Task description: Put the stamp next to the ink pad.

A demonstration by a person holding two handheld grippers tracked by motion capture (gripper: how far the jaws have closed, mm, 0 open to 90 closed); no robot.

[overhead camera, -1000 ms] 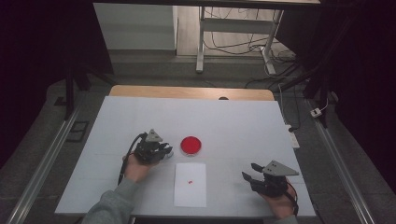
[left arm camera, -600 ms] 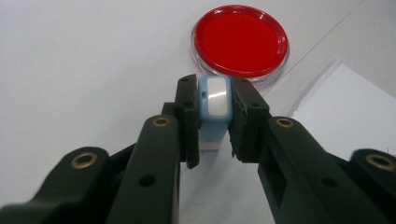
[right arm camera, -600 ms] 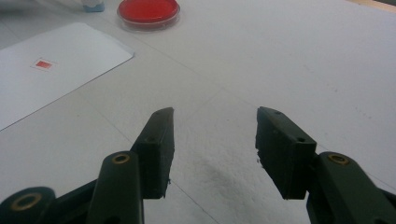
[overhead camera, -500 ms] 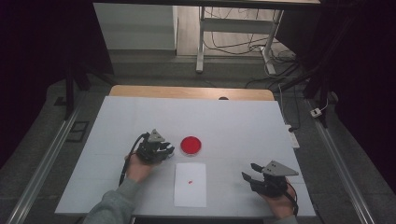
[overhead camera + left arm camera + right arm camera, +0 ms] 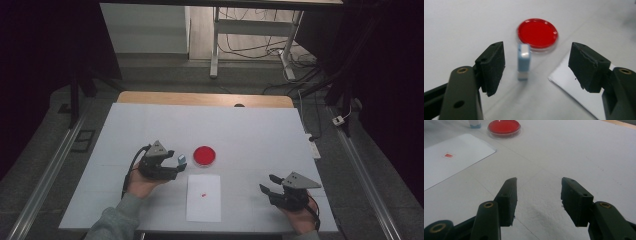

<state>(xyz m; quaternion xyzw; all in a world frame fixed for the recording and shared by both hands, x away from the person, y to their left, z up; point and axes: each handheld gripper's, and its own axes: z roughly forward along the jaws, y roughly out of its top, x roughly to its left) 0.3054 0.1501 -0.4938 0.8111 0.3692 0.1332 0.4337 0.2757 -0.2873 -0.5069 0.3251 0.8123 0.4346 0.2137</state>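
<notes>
while the small blue-and-white block [image 5: 523, 61] stands upright on the counter [image 5: 260, 130], free of both pads, the setting-down looks done; clearing away is what seems left. left hand-held gripper [image 5: 537, 65] has just been opening, jaws spread, block between them, nearer its left pad. red dish [image 5: 537, 33] just beyond, white sheet [image 5: 204, 198] at near right. right hand-held gripper [image 5: 538, 201] spread, empty, well apart.

Black two-jaw grippers [image 5: 172, 167] (brass-ringed screw holes), grey sleeve [image 5: 112, 225].
</notes>
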